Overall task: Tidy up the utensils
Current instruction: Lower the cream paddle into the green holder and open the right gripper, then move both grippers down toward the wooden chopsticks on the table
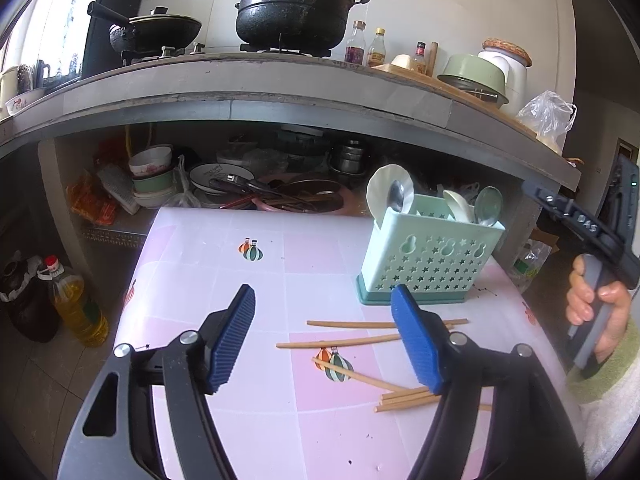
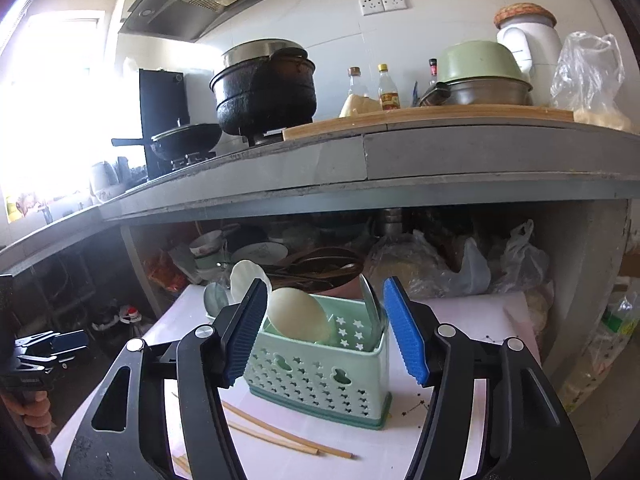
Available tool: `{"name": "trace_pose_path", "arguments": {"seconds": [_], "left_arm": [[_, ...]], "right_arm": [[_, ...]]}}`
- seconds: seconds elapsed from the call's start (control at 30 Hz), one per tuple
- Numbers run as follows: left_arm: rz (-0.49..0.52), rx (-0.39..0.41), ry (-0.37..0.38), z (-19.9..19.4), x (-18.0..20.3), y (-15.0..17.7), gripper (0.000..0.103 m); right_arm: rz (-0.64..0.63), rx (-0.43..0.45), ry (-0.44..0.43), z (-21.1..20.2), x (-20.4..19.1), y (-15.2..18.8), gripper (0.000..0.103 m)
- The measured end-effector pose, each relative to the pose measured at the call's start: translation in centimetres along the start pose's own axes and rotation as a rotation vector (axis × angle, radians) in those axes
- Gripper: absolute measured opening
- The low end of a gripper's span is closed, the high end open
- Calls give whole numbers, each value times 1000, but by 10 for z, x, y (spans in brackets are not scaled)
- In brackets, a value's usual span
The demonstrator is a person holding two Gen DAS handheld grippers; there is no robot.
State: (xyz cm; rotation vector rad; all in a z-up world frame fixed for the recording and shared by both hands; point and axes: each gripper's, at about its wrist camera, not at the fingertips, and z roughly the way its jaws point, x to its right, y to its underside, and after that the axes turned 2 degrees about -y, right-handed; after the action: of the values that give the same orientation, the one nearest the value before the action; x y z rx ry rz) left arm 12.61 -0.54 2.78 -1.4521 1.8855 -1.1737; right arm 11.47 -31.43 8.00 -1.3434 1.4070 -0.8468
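Left wrist view from above the table's (image 1: 224, 248) near left, facing the counter (image 1: 280, 80), right wrist view lower, close on the caddy (image 2: 320, 372), perhaps from its right, both sharing caddy, chopsticks (image 1: 348, 340), stove.

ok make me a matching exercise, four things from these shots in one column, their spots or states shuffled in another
Things:
1. chopsticks
2. spoons
3. left claw
4. black pot

Places or states:
a. on the stove burner
b. standing in the green caddy
c. open, holding nothing
d. lying loose on the pink tablecloth

Pairs: 1-d, 2-b, 3-c, 4-a
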Motion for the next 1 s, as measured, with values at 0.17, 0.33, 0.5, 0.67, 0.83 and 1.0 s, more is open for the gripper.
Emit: {"name": "trace_pose_path", "arguments": {"seconds": [0.17, 0.33, 0.5, 0.67, 0.83, 1.0], "left_arm": [[9, -27, -15, -2, 3, 14, 72], [16, -75, -17, 1, 7, 35, 73], [9, -139, 12, 9, 16, 60, 73], [30, -210, 41, 24, 30, 76, 73], [86, -244, 105, 33, 54, 76, 71], [218, -252, 201, 40, 91, 71, 54]], "right_arm": [[10, -62, 10, -30, -13, 18, 59], [34, -182, 23, -47, -26, 61, 59], [98, -339, 62, -52, -33, 115, 59], [161, -461, 53, -47, -38, 155, 49], [90, -477, 58, -41, -55, 155, 46], [131, -461, 79, -44, -45, 148, 38]]}}
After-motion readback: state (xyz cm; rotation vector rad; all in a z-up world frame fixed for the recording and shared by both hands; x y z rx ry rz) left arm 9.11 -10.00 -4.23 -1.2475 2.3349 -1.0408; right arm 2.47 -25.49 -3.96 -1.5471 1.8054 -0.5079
